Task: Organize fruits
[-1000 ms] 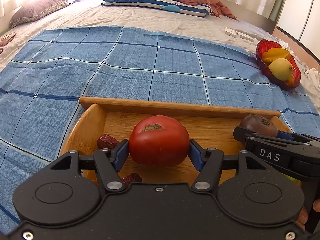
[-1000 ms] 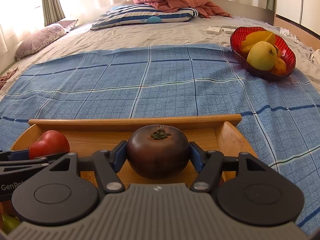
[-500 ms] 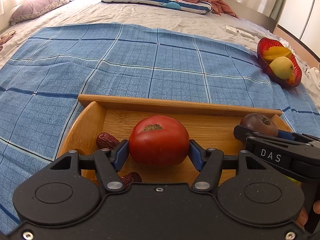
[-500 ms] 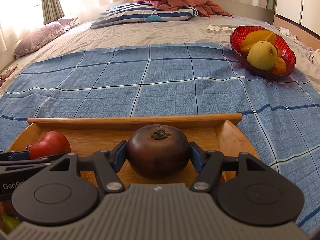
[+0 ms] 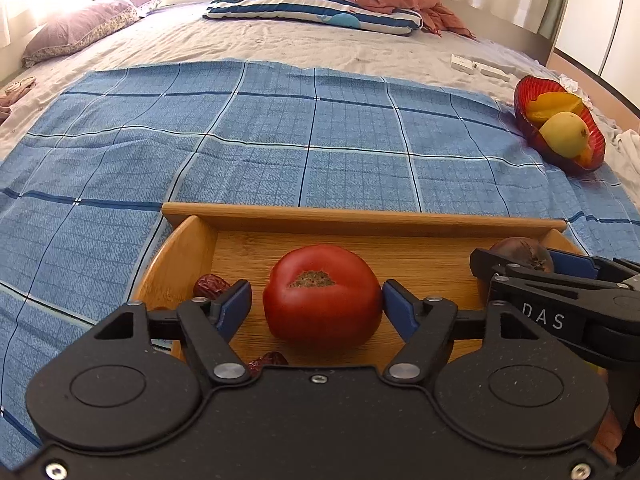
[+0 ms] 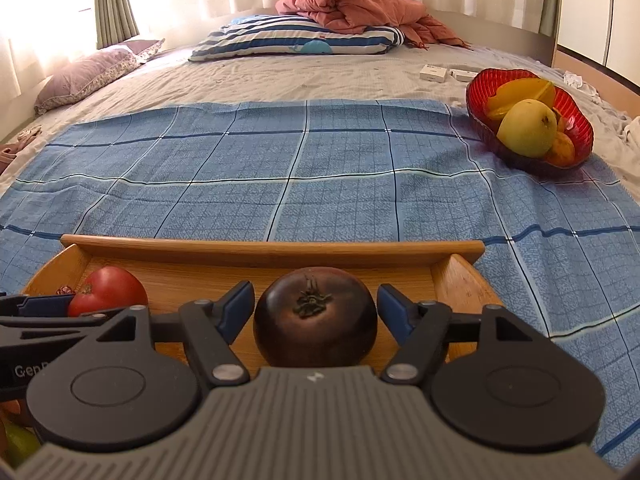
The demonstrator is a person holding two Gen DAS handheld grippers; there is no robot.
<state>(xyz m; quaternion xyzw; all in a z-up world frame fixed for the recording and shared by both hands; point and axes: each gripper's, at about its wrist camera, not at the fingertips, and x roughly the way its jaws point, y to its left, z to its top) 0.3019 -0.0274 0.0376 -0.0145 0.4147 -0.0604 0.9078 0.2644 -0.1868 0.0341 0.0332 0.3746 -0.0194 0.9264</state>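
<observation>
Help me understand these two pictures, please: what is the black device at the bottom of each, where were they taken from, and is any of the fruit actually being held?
No robot arm is involved: a person holds a two-finger gripper in each hand, and a fisheye camera on each looks forward along its fingers.

One picture comes from the left gripper, the other from the right gripper; each also shows the other at its edge.

Both point into a wooden tray on a blue checked cloth spread over a bed. A red tomato and a dark purple-brown tomato rest in the tray, with some dried red dates.

Both pairs of jaws have just been opening. Gaps show beside each fruit, so neither is gripped.

A red bowl of yellow fruit sits farther off.
</observation>
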